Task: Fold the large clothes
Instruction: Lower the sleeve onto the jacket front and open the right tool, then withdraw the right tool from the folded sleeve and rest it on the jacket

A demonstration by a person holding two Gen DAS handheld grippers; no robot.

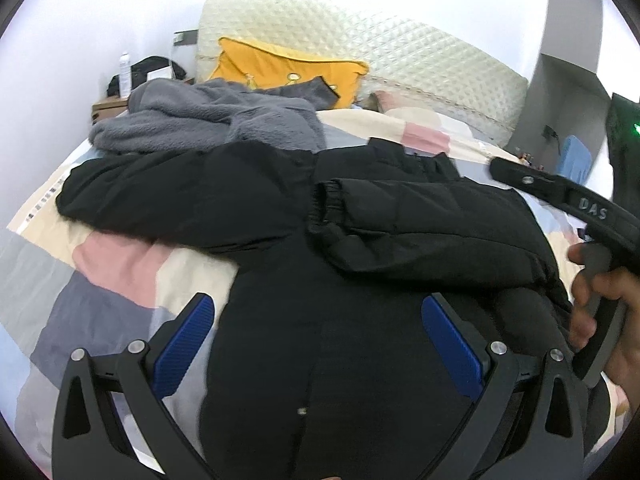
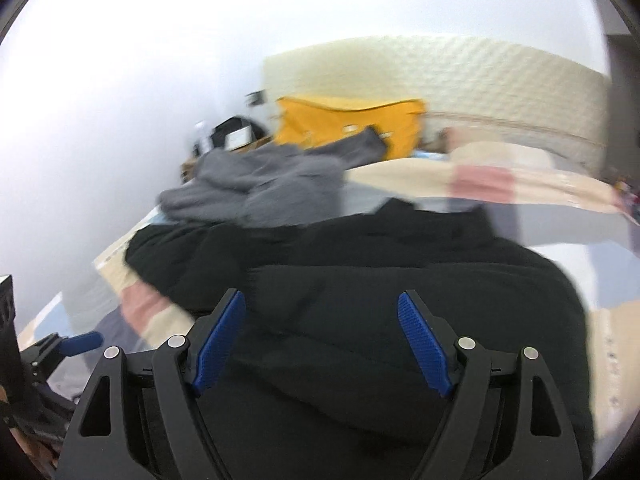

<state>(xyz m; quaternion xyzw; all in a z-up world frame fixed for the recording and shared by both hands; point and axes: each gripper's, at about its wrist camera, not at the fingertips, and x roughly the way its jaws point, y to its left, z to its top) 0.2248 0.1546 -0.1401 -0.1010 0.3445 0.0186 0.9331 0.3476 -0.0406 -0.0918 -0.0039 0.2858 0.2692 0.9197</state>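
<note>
A black puffer jacket (image 1: 280,208) lies spread on the bed, one sleeve (image 1: 420,220) folded across its body and the other sleeve stretched out to the left. My left gripper (image 1: 316,312) is open and empty just above the jacket's lower part. My right gripper (image 2: 322,312) is open and empty above the same jacket (image 2: 360,280); that view is blurred. The right gripper's body and the hand holding it (image 1: 600,280) show at the right edge of the left wrist view.
The bed has a patchwork cover (image 1: 120,272) of pink, cream, grey and blue. A grey fleece garment (image 1: 208,120) lies beyond the jacket, with a yellow pillow (image 1: 288,66) against the quilted headboard (image 1: 400,48). A nightstand with a bottle (image 1: 125,74) stands at far left.
</note>
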